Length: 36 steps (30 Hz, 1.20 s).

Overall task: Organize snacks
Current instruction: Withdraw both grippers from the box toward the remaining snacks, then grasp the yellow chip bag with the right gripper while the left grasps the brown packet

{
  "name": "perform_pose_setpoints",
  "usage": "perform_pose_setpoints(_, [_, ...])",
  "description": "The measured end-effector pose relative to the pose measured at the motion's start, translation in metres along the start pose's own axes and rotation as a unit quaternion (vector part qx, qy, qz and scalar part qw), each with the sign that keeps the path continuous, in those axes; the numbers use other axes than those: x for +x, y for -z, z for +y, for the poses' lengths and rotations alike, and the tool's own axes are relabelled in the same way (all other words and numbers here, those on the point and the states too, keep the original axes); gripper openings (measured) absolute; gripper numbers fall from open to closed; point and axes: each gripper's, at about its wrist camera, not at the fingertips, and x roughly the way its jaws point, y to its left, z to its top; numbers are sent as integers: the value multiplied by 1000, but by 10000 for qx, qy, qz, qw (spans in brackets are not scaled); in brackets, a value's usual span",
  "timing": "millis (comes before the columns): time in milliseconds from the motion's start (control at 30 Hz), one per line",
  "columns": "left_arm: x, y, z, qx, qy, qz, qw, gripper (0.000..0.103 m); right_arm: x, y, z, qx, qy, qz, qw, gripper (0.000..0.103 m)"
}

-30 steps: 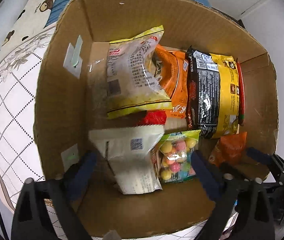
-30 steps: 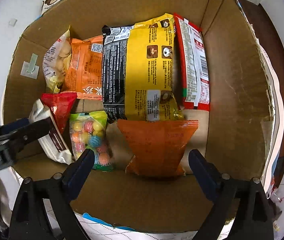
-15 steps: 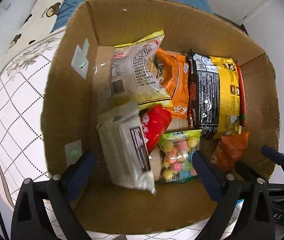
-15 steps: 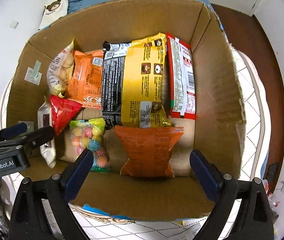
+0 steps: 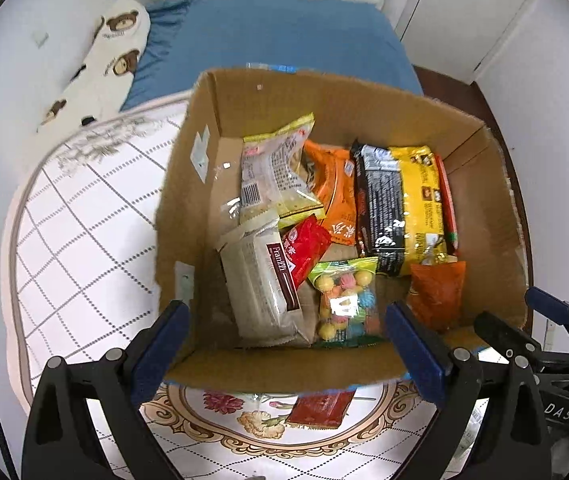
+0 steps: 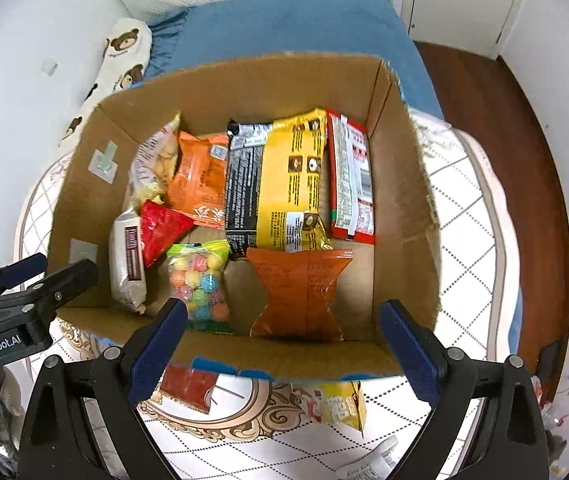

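Left wrist view puts my left tool [image 5: 284, 344] over the near rim of the cardboard box [image 5: 480, 224], its blue fingers spread wide with nothing between them. My right tool [image 6: 280, 340] hangs beside it, equally wide and empty. The box sits on a quilted bed cover [image 5: 84, 240] and holds the sorted snacks: a white Franzzi packet [image 5: 260, 284] leaning on the left wall, a red sachet [image 5: 304, 244] against it, a clear candy bag [image 5: 344, 300], an orange pouch [image 6: 300, 292] in the near right, and a yellow-and-black pack [image 6: 280, 184] at the far side. Outside, just near the box, lie a red packet [image 6: 188, 384] and a yellow packet [image 6: 336, 400] (my likely next picks). I judge both light, crinkly and slippery, their contents crushable, so I would pinch a sealed edge, not the belly. Readable writing: "Franzzi" on the white packet, "GenRobot.AI" on the left tool's body.
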Motion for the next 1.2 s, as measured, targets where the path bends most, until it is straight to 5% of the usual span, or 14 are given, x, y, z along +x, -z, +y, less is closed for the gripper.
perform_pose_setpoints(733, [-103, 73, -13, 44, 133, -1099, 9938, 100, -109, 79, 12, -77, -264, -1076, 9938, 99])
perform_pose_setpoints(1000, [-56, 118, -13, 87, -186, -658, 9976, 100, -69, 129, -46, 767, -366, -461, 9953, 99])
perform_pose_setpoints(1200, [7, 137, -14, 86, -464, -62, 9989, 100, 5, 150, -82, 1874, -993, 31, 9772, 99])
